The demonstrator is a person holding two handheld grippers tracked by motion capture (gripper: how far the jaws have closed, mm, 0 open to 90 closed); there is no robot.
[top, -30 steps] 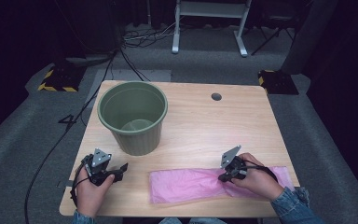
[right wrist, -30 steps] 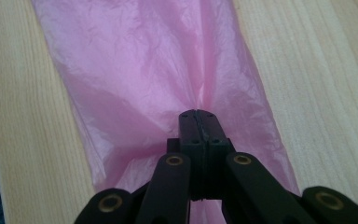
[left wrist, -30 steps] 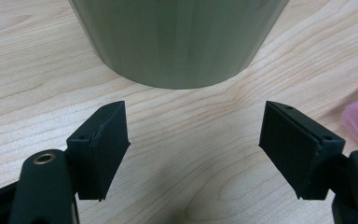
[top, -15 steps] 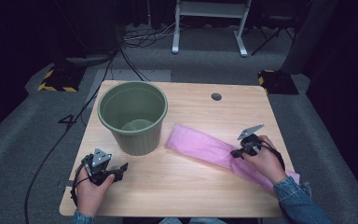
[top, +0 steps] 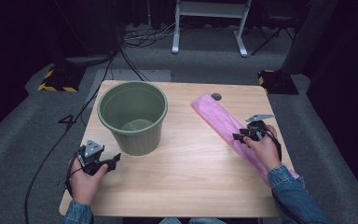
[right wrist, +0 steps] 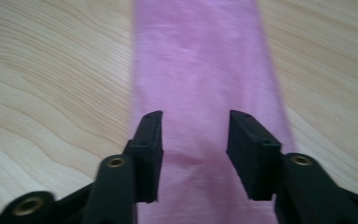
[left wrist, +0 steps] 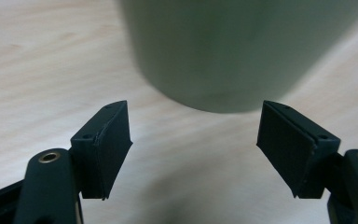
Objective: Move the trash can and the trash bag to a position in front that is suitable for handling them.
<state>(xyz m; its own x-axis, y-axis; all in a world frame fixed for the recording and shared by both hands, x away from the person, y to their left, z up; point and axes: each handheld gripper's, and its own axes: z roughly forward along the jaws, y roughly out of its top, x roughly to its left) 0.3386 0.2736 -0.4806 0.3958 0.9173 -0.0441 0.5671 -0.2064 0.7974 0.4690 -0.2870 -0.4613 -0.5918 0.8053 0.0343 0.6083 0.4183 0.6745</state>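
The pink folded cloth [top: 228, 128] lies flat on the table's [top: 191, 172] right side, running diagonally from near the far edge toward the person. Over it, the right gripper [right wrist: 195, 133], jaws just opening, pads off the fabric. Left gripper [left wrist: 193, 140] spread wide (nothing between), facing the green bucket [top: 133, 116] just beyond.

We are in a dim recording lab: a lone wooden table [top: 186, 186] on grey carpet [top: 23, 154], loose floor cables [top: 135, 39], hazard-taped stand bases [top: 56, 79].
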